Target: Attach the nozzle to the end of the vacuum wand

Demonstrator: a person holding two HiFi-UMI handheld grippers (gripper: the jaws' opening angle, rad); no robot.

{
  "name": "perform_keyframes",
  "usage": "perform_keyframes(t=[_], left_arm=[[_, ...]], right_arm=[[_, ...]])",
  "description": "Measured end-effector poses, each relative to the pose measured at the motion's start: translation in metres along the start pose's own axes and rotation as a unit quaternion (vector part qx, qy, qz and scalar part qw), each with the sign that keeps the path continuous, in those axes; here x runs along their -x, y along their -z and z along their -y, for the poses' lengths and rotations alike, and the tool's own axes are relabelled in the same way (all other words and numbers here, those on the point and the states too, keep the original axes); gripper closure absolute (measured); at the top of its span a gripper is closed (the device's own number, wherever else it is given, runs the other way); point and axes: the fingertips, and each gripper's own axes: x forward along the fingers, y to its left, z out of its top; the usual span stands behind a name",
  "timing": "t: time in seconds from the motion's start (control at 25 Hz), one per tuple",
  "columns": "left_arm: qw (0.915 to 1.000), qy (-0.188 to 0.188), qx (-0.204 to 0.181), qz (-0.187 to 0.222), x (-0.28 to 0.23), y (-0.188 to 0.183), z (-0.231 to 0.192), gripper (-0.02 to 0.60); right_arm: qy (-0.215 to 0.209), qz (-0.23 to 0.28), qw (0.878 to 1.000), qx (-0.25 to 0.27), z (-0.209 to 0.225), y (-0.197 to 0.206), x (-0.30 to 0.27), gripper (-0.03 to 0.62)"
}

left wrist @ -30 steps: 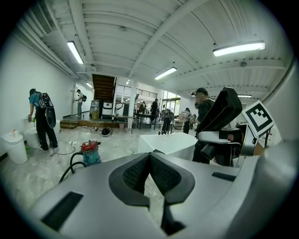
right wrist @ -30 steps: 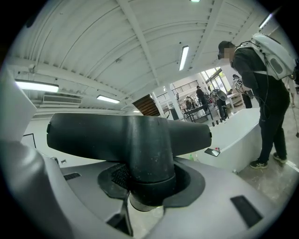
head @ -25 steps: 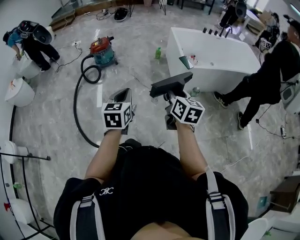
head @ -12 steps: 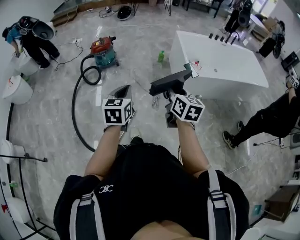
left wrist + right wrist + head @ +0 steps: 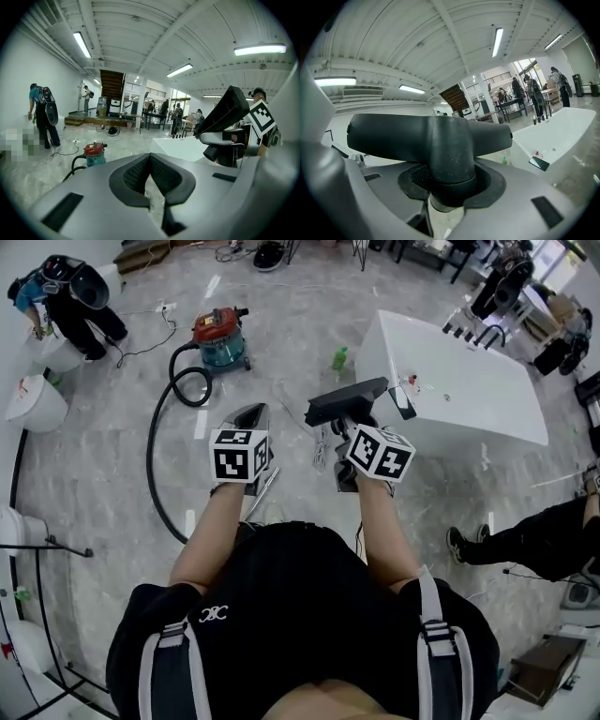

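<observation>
Right gripper view | right tool (image 5: 450, 187) clamps nozzle (image 5: 431, 136) by its neck | left tool (image 5: 151, 174) jaws pressed together

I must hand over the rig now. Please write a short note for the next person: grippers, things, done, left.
Left gripper: shut, empty.
Right gripper: shut on the neck of the black nozzle, held up in front.
Vacuum: on the floor ahead, to the left. Its hose curves across the floor toward the person. The wand end is not clearly visible.
Done: nozzle is in the gripper.
Left: find the wand end and push the nozzle onto it.
</observation>
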Motion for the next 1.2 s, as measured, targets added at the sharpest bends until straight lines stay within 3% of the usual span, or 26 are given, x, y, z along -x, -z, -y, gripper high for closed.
perform_keyframes(t=[0.24,0.44,0.6,0.96,1.08,1.2], left_arm=[[0.9998,-0.005,0.019,-0.002,-0.043,-0.019,-0.054,0.572],[0.9993,0.009,0.031,0.021,-0.073,-0.037,-0.082,0.572],[0.9992,0.013,0.037,0.0,-0.105,-0.039,-0.095,0.572],[0.9975,0.011,0.069,-0.011,-0.142,-0.023,-0.1,0.572],[0.9967,0.001,0.073,-0.034,-0.158,-0.007,-0.102,0.572],[0.9958,-0.014,0.071,-0.055,-0.174,0.013,-0.107,0.572]], right_arm=[[-0.001,-0.012,1.0,-0.003,-0.002,-0.019,-0.067,0.419],[0.001,-0.017,1.0,-0.007,0.002,-0.031,-0.111,0.419],[0.017,-0.022,1.0,-0.014,0.02,-0.045,-0.136,0.419],[0.018,-0.054,0.998,-0.019,0.048,-0.033,-0.165,0.419],[0.001,-0.046,0.999,-0.004,0.054,-0.036,-0.181,0.419],[0.01,-0.066,0.997,0.027,0.067,-0.024,-0.206,0.419]])
